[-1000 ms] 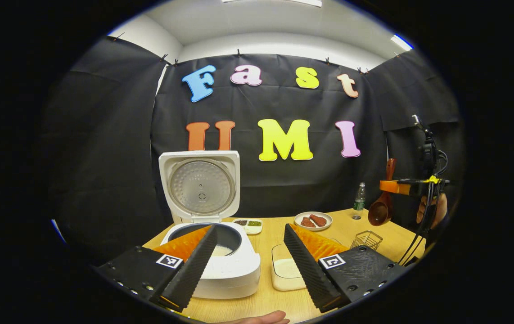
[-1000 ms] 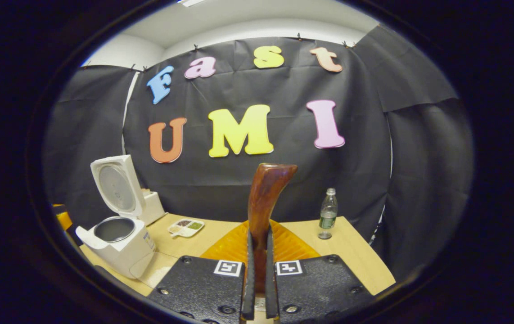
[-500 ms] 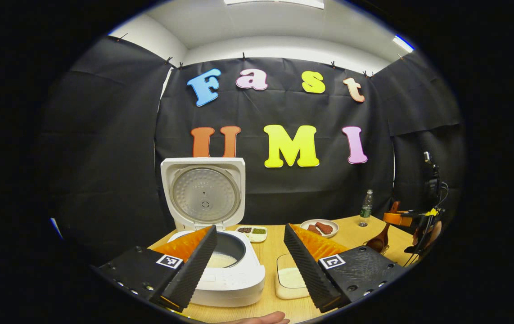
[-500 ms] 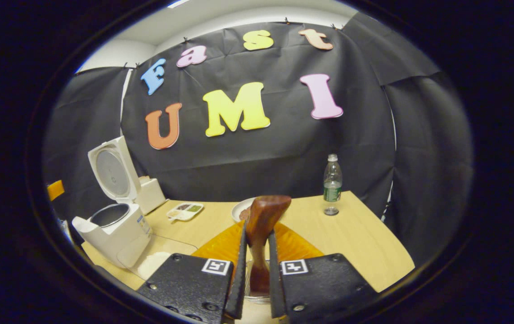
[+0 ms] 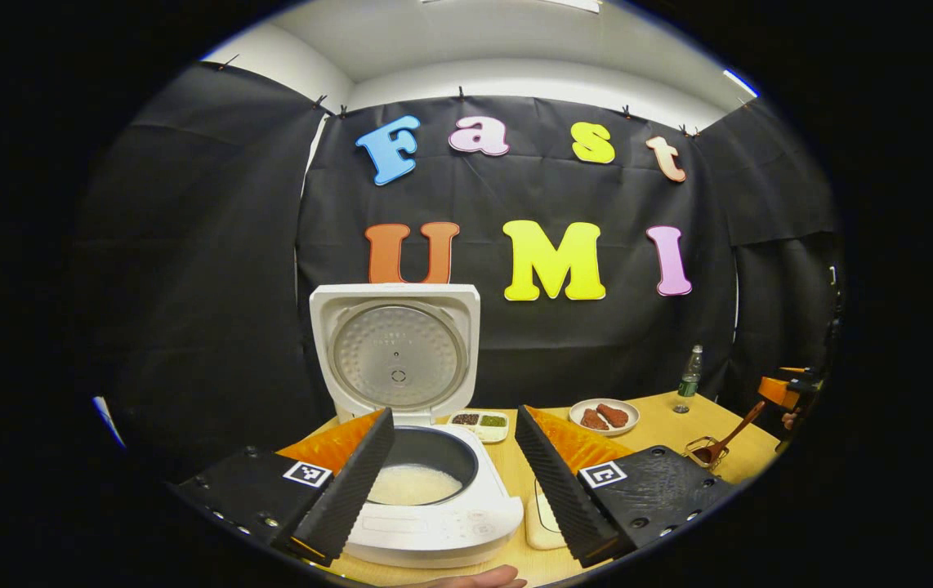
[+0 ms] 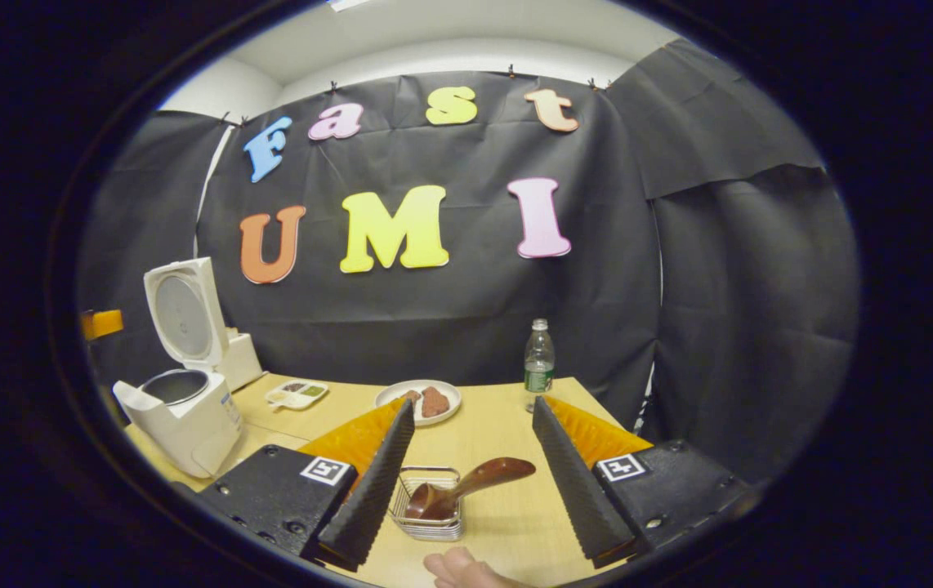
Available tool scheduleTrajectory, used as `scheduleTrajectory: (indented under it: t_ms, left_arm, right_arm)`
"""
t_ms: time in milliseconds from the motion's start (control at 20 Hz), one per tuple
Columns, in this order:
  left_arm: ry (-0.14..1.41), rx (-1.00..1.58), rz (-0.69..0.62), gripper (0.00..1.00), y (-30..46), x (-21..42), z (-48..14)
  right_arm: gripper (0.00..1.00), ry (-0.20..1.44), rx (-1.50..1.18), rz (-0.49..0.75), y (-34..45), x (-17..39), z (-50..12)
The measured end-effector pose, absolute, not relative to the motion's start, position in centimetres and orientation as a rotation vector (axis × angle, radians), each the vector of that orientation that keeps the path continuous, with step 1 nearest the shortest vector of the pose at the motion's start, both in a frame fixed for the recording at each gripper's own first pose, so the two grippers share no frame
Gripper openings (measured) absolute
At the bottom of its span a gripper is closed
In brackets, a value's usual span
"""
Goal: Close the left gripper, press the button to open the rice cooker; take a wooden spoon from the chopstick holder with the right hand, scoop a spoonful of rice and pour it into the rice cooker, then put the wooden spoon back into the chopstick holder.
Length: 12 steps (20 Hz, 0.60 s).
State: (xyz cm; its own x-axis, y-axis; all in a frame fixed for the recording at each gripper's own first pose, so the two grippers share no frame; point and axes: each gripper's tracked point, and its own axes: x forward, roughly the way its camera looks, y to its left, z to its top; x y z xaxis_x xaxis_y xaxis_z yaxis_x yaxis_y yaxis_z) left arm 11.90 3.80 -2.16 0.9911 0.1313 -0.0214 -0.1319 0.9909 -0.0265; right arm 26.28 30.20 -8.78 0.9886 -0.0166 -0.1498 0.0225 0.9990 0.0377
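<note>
Leftmost, the white rice cooker (image 5: 434,523) stands with its lid up, its round dark pot holding pale rice, between the spread fingers of the left gripper (image 5: 454,478). Rightward, the glossy wooden spoon (image 6: 466,486) leans bowl-down in the wire chopstick holder (image 6: 427,527) on the pale wood counter (image 6: 483,433), between the right gripper (image 6: 473,482)'s ridged, wide-apart fingers.

1. Left of the right gripper (image 6: 466,474), its finger (image 6: 368,498) hides the near-left side of the chopstick holder (image 6: 430,523).
2. The rice container (image 5: 544,523) sits mostly behind the left gripper's right finger (image 5: 556,482).
3. A hand (image 6: 466,569) is cut off at the bottom edge.
</note>
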Motion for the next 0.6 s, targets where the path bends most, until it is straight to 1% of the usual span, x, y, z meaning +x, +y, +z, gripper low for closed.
scheduleTrajectory:
  t_ms: [100, 300, 400, 450, 500, 550, 600]
  left_arm:
    - [0.016, -0.035, 0.129, 0.94, 4.4, 11.7, -1.1]
    - [-0.005, -0.017, 0.147, 0.95, 5.7, 11.8, 1.3]
    - [-0.018, -0.017, 0.154, 0.95, 6.3, 12.3, 2.9]
    - [-0.032, -0.029, 0.139, 0.94, 6.2, 12.7, 3.9]
    - [-0.061, -0.048, 0.117, 0.95, 6.1, 13.0, 5.2]
    - [-0.073, -0.059, 0.092, 0.95, 5.9, 13.6, 6.1]
    - [-0.073, -0.062, 0.087, 0.94, 6.3, 14.3, 6.6]
  right_arm:
    - [0.95, 0.145, 0.033, -0.038, 29.9, 26.0, -8.7]
    - [0.95, 0.147, 0.049, -0.003, 30.9, 25.5, -8.5]
    - [0.95, 0.133, 0.038, -0.012, 30.5, 25.4, -8.3]
    - [0.9, 0.119, 0.038, -0.017, 30.4, 25.4, -8.0]
    - [0.92, 0.103, 0.039, -0.01, 30.6, 25.6, -7.8]
    - [0.96, 0.095, 0.04, -0.002, 30.8, 25.7, -7.6]
    - [0.99, 0.094, 0.038, 0.003, 30.9, 25.8, -7.7]
